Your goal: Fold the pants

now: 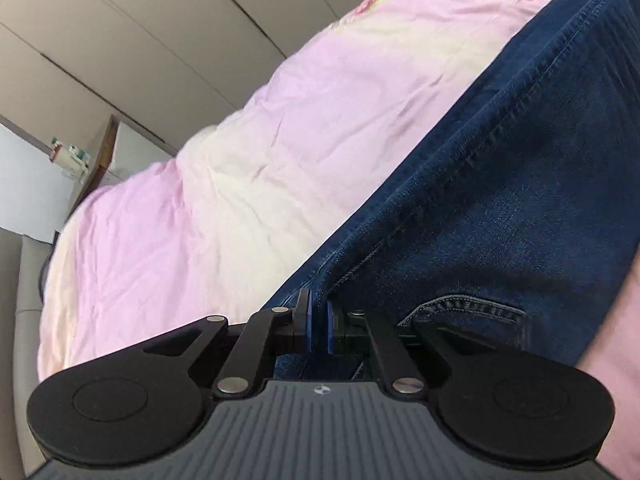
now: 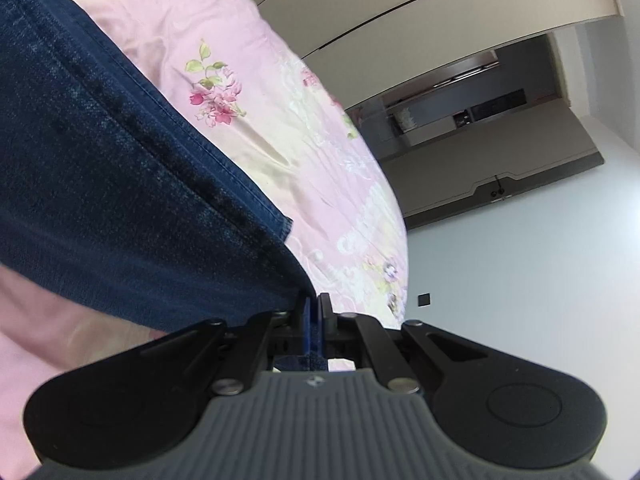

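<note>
On the pink floral bedspread (image 1: 224, 184) lie dark blue jeans (image 1: 520, 184), stretched taut between the two tools and partly raised off the bedding at the held ends. At the waist end, where a pocket seam shows, the left gripper (image 1: 319, 326) has its blue pads nearly together with a fold of denim pinched between them; at the other end the right gripper (image 2: 315, 320) is likewise closed tight on denim near a leg hem (image 2: 286, 224). Two layers of denim appear stacked along the side seam, so the lengthwise fold, leg over leg, looks done. What seems left is the crosswise folding: bringing hem end to waist end, laying it flat and smoothing. Beyond the bed stand pale wardrobe doors (image 1: 120, 28)
</note>
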A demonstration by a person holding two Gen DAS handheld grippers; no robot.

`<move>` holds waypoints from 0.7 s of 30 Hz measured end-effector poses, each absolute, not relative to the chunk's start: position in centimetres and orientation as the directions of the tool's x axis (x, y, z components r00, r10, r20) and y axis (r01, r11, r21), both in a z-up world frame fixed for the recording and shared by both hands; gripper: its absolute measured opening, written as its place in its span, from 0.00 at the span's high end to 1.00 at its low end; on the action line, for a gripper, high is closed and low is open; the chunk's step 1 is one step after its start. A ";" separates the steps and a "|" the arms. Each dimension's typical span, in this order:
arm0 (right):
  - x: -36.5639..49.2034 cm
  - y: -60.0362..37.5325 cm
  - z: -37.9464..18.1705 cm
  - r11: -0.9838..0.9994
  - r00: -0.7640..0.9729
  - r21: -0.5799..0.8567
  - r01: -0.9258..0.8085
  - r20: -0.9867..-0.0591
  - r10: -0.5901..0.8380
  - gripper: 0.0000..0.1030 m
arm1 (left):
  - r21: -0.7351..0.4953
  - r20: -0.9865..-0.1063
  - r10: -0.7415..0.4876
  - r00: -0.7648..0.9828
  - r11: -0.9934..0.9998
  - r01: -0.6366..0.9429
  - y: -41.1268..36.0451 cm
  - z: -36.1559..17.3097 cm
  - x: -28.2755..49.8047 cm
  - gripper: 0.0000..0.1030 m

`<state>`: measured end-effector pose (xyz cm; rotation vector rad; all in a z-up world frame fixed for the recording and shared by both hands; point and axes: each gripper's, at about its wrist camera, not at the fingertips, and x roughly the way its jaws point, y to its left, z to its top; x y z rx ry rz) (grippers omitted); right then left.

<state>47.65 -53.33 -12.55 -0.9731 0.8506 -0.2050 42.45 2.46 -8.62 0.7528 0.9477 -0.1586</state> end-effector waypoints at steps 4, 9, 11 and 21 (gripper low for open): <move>53.8 -51.8 -16.2 0.552 0.648 -0.798 -0.243 -0.557 -0.519 1.00 | 0.481 -0.813 0.198 0.548 0.758 0.440 3.4 -12.6 46.1 0.93; 58.0 -50.5 -19.9 0.510 0.626 -0.810 -0.290 -0.563 -0.539 1.00 | 0.442 -0.836 0.184 0.518 0.785 0.434 4.7 -15.9 47.5 0.93; 58.6 -50.2 -20.9 0.496 0.616 -0.816 -0.298 -0.561 -0.553 1.00 | 0.460 -0.818 0.181 0.547 0.777 0.431 4.7 -16.0 46.7 0.93; 57.3 -49.8 -17.9 0.454 0.641 -0.852 -0.260 -0.504 -0.578 1.00 | 0.461 -0.736 0.147 0.661 0.824 0.330 5.4 -9.9 43.8 0.93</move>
